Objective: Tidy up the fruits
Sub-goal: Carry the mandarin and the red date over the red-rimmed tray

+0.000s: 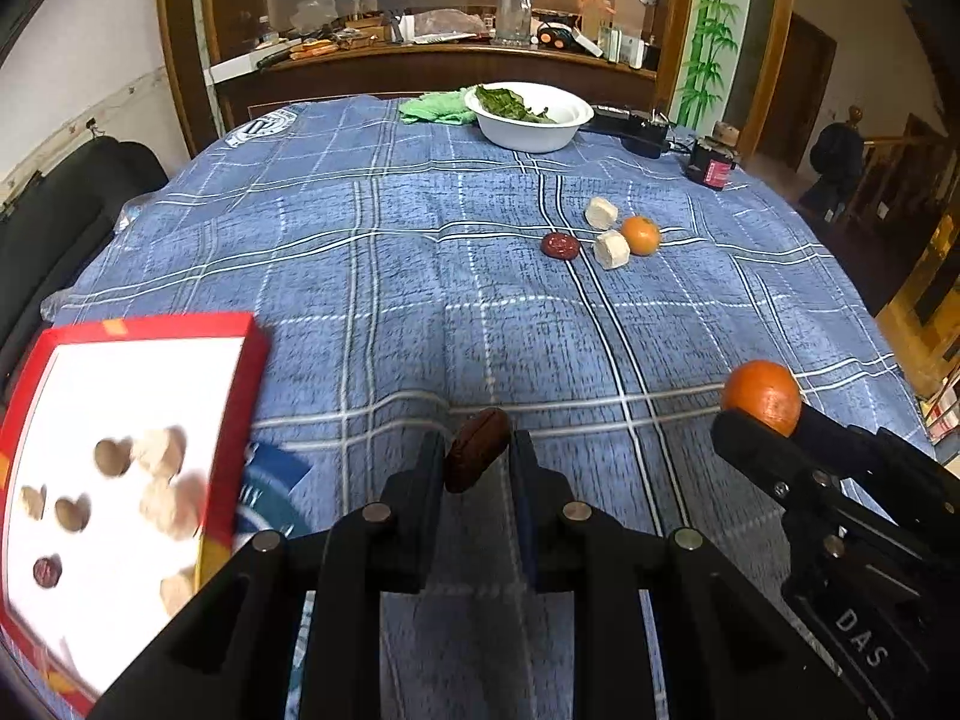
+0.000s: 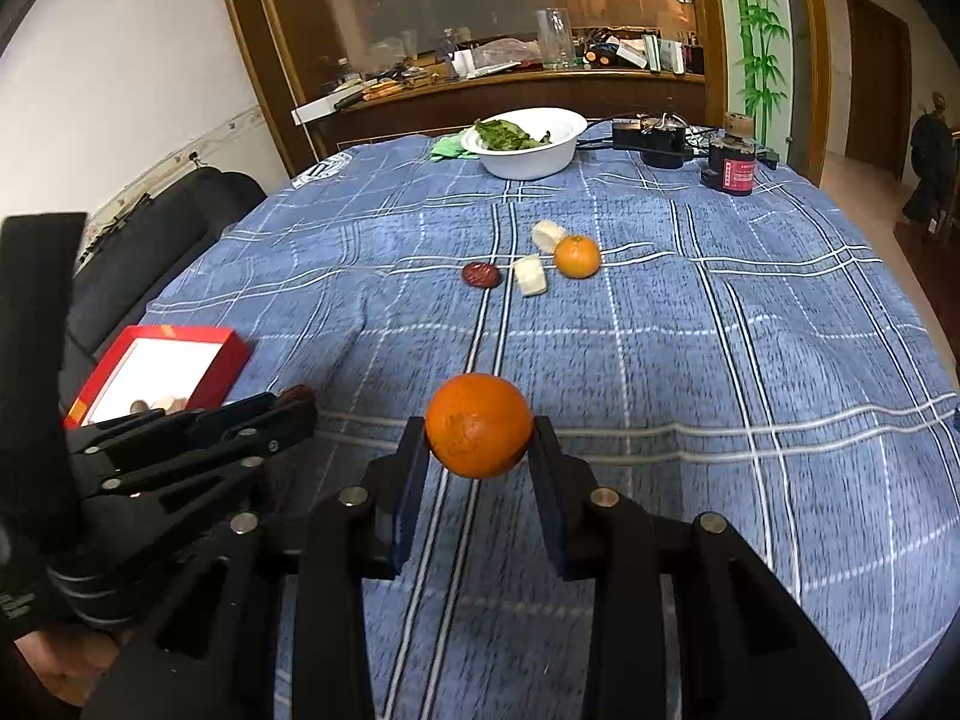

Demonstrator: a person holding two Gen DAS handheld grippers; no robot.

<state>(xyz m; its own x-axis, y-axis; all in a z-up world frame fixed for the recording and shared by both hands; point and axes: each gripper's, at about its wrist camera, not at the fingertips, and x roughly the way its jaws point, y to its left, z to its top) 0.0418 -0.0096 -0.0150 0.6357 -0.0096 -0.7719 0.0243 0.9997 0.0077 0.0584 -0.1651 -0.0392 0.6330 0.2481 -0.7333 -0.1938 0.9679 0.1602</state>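
Left hand-held gripper (image 1: pixel 478 450) clenched on a brown date (image 1: pixel 477 449), held above the tabletop (image 1: pixel 420 276). Right hand-held gripper (image 2: pixel 478 429) grasping an orange (image 2: pixel 478 425), also held clear of the cloth.

Red box (image 1: pixel 255 360) at near left, white inside; it holds pale chunks and dark dates, blurred.

Mid-tabletop cluster: second orange (image 1: pixel 640 234), two pale chunks (image 1: pixel 612 249) just beside it, one dark red date (image 1: pixel 559 245) to their left.

Far edge: white bowl (image 1: pixel 531 126) with green leaves, green cloth (image 1: pixel 435 108) beside it, dark jar (image 1: pixel 711 165) at right. Open cloth lies between the grippers and the box.
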